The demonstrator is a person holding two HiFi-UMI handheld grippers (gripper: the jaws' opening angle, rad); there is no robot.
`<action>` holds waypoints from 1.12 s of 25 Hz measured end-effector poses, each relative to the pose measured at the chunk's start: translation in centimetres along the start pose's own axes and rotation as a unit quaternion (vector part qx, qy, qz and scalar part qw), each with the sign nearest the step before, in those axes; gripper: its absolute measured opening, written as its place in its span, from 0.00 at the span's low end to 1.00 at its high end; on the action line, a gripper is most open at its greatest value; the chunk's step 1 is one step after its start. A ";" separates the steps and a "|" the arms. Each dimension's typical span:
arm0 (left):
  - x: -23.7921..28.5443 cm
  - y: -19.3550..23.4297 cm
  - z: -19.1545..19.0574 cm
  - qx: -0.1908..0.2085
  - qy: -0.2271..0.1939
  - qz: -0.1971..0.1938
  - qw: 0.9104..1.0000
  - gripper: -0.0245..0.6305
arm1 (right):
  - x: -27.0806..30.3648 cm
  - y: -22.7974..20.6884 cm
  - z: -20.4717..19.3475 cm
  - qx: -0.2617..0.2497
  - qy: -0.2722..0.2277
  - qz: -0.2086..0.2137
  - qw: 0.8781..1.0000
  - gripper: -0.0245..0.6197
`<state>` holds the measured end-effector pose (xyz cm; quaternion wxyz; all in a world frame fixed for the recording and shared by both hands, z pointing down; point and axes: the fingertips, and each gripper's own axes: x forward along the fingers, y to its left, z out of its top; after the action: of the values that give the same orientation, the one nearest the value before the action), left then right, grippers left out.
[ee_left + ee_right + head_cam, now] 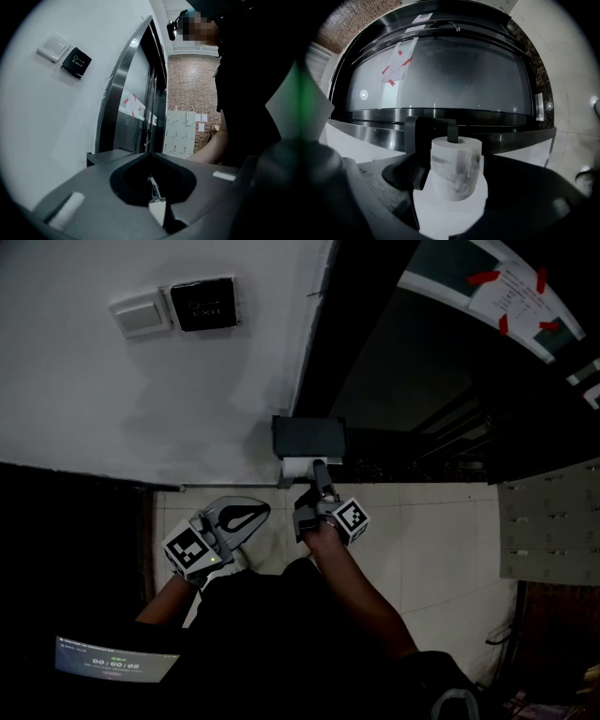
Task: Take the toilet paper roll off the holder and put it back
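Observation:
The white toilet paper roll (pixel 455 161) sits on the black wall holder (pixel 423 129), whose bar (pixel 452 132) passes through the roll's core. My right gripper (pixel 457 182) is shut on the roll, one jaw against each side. In the head view the roll (pixel 296 468) hangs under the holder (pixel 307 438) with the right gripper (pixel 317 471) reaching up to it. My left gripper (pixel 263 509) is held lower and to the left, away from the holder. It is shut on nothing, and in its own view the left gripper (pixel 149 153) has its tips together.
A white light switch (pixel 141 315) and a black exit button plate (pixel 202 304) are on the white wall above left. A dark metal door frame (pixel 323 334) runs beside the holder, with a taped notice (pixel 514 292) further right. Pale floor tiles (pixel 422 540) lie below.

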<state>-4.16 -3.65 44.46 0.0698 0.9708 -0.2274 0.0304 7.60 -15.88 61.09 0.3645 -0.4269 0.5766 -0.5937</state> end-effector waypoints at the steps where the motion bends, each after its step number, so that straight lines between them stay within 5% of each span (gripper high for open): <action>1: 0.2 -0.1 0.0 -0.001 0.000 -0.002 1.000 0.04 | -0.4 0.0 0.1 -0.004 0.002 0.000 1.000 0.69; 5: 1.0 -0.4 0.1 0.000 -0.001 -0.008 1.000 0.04 | -2.7 0.2 0.1 -0.024 0.021 -0.013 0.999 0.69; 9: 1.5 -0.4 0.0 0.008 -0.006 -0.014 1.000 0.04 | -4.3 1.6 0.1 -0.096 0.051 -0.005 0.994 0.69; 15: 1.9 -0.4 0.0 0.011 -0.004 -0.016 1.000 0.04 | -4.7 5.4 0.9 -0.254 0.087 0.046 0.962 0.69; 18: 2.0 -0.2 -0.1 0.019 -0.008 -0.016 1.000 0.04 | -5.1 7.6 0.7 -0.383 0.111 0.066 0.915 0.69; 25: 1.9 0.0 -0.5 0.029 -0.006 -0.015 0.999 0.04 | -5.9 12.9 -3.4 -0.630 0.168 0.165 0.740 0.69; 28: 2.0 0.2 -0.4 0.028 -0.010 -0.013 0.999 0.04 | -6.3 15.1 -5.3 -0.666 0.181 0.191 0.698 0.69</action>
<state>-2.51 -4.66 45.08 0.0407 0.9756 -0.2142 0.0262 4.15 -9.10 45.67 -0.0208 -0.3232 0.9454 -0.0373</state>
